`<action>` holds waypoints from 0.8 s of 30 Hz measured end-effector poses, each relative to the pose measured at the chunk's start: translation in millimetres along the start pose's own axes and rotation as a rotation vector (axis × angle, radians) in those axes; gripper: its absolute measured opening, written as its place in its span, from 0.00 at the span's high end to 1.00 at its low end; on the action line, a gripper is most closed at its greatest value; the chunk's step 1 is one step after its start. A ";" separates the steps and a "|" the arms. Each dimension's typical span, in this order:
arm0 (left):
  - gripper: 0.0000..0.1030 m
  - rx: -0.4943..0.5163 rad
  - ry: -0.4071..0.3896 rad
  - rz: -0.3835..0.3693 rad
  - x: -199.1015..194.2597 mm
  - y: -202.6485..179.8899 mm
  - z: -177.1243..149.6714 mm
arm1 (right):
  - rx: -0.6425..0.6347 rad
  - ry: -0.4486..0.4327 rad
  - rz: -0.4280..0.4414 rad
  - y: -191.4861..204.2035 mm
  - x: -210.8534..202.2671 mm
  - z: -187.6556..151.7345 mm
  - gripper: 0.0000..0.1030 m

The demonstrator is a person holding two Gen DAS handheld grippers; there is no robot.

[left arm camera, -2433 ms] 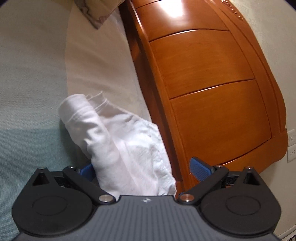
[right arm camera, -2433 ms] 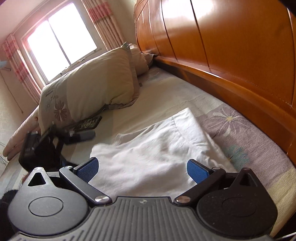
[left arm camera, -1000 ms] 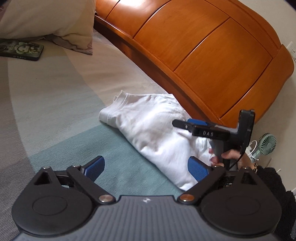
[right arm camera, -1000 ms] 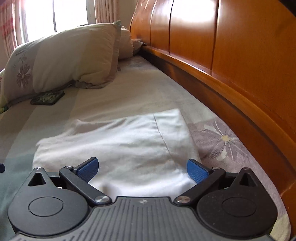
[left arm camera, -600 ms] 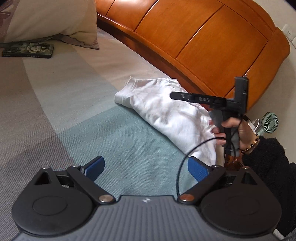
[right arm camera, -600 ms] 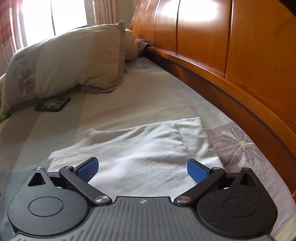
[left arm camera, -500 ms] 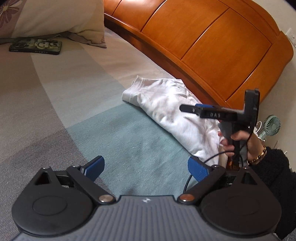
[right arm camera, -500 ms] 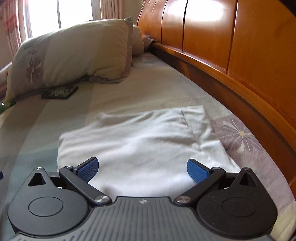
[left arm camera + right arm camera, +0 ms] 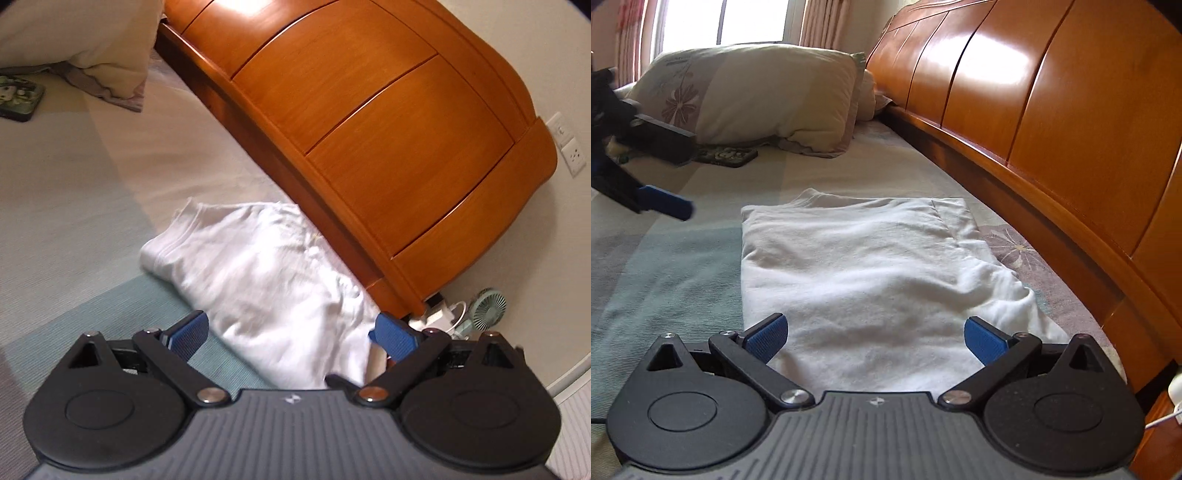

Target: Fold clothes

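Note:
A white garment [image 9: 857,273] lies folded into a long rectangle on the bed, close along the wooden headboard [image 9: 1034,110]. My right gripper [image 9: 874,339] hovers open over its near end, with nothing between the blue pads. In the left wrist view the same garment [image 9: 258,280] lies slanted ahead, slightly blurred. My left gripper [image 9: 290,334] is open just over its near edge and holds nothing. The left gripper's blue finger [image 9: 665,205] shows at the left edge of the right wrist view, off the cloth's far left corner.
A large floral pillow [image 9: 757,92] stands at the bed's far end with a dark phone [image 9: 727,155] in front of it. The headboard [image 9: 369,129] bounds the garment's right side. Beyond the bed corner are a small green fan [image 9: 487,310], a charger and a wall socket [image 9: 572,147].
My left gripper has swung closer to the garment, so the right gripper and hand left its view. The left gripper now shows in the right view. Both stay open.

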State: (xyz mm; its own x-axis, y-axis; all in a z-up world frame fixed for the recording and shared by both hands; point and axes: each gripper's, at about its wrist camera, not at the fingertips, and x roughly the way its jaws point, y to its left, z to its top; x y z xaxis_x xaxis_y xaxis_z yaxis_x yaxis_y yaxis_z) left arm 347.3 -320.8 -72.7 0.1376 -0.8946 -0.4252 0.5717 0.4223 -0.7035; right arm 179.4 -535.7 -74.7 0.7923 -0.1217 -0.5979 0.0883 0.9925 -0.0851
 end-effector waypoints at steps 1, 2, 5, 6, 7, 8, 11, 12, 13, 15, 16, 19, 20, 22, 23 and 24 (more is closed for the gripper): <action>0.06 -0.002 -0.007 -0.015 11.6 2.4 5.0 | 0.018 0.010 0.012 -1.0 -2.1 -2.7 0.00; 0.06 0.009 -0.014 0.001 23.6 5.7 7.5 | 0.028 0.022 0.021 -0.8 -2.7 -6.0 0.00; 0.07 0.037 -0.011 0.147 56.6 22.6 8.9 | 0.037 0.066 0.048 2.4 -0.9 -17.8 0.00; 0.10 0.042 -0.009 0.169 61.3 30.1 7.8 | 0.036 0.072 0.052 4.0 -2.5 -20.6 0.00; 0.09 0.046 -0.025 0.156 58.6 33.2 6.8 | 0.031 0.068 0.051 5.5 -5.9 -22.2 0.00; 0.09 0.037 -0.033 0.155 53.2 33.2 6.8 | 0.021 0.058 0.050 7.6 -10.6 -23.4 0.00; 0.08 0.047 -0.034 0.182 30.9 24.9 3.2 | -0.049 0.020 0.020 18.7 -26.4 -27.5 0.00; 0.07 0.069 -0.025 0.187 24.0 21.3 -0.6 | -0.080 0.018 0.006 23.7 -29.6 -29.8 0.00; 0.07 0.090 -0.015 0.192 17.1 17.7 -4.5 | -0.110 0.017 -0.006 29.1 -31.8 -32.5 0.00; 0.07 0.129 0.008 0.202 5.7 11.1 -12.7 | -0.182 0.013 -0.050 41.9 -28.5 -37.8 0.00; 0.07 0.143 0.024 0.208 3.1 8.6 -17.4 | -0.219 0.011 -0.077 48.6 -26.1 -40.4 0.00; 0.07 0.181 0.063 0.227 -3.2 0.9 -28.8 | -0.338 0.002 -0.210 62.6 -18.1 -42.8 0.00; 0.07 0.194 0.066 0.232 -5.9 -2.1 -31.4 | -0.372 -0.001 -0.255 63.9 -19.2 -42.9 0.00; 0.07 0.213 0.068 0.228 -9.9 -6.8 -33.3 | -0.409 0.001 -0.296 60.4 -26.4 -43.9 0.00; 0.07 0.217 0.069 0.224 -10.8 -8.7 -32.8 | -0.415 0.010 -0.309 57.2 -30.6 -44.3 0.00; 0.07 0.222 0.069 0.221 -11.6 -10.6 -32.3 | -0.416 0.024 -0.323 53.7 -34.7 -44.7 0.00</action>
State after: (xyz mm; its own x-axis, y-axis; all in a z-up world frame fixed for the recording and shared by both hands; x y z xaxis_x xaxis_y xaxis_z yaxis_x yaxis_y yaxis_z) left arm 313.5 -310.2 -78.7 0.2268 -0.7696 -0.5969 0.6976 0.5560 -0.4519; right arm 129.7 -478.8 -94.2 0.7502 -0.4253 -0.5063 0.0747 0.8153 -0.5742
